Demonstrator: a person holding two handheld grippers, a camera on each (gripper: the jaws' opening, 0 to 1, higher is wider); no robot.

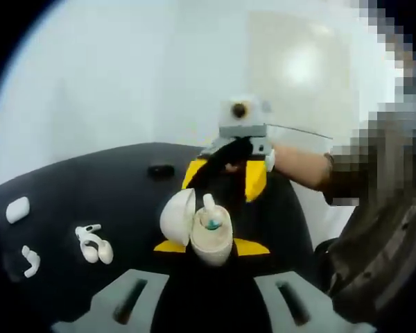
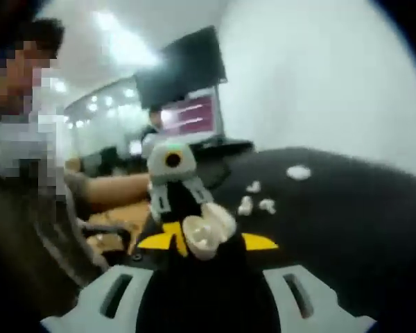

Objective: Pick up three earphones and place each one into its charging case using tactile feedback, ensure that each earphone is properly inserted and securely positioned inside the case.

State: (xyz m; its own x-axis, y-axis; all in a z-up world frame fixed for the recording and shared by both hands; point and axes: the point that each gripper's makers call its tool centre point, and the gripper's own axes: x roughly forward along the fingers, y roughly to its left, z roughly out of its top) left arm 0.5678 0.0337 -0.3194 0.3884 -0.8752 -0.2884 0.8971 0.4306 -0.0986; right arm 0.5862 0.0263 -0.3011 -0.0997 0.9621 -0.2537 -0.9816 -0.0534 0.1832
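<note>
One open charging case (image 1: 206,234) with earphone (image 1: 209,205) half-seated, pinched between both tongs above the black table (image 1: 90,187); spare earphones (image 1: 93,244) near its edge; next: press the earphone fully home

Office — wall monitor (image 2: 187,94), ceiling lights (image 2: 125,45)

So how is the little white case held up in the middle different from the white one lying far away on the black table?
The open white charging case is held up between the grippers, while the small closed white case lies alone on the black table. The open case has its lid flipped up with an earphone stem poking out; the closed case shows nothing inside. Both are white and rounded.
</note>
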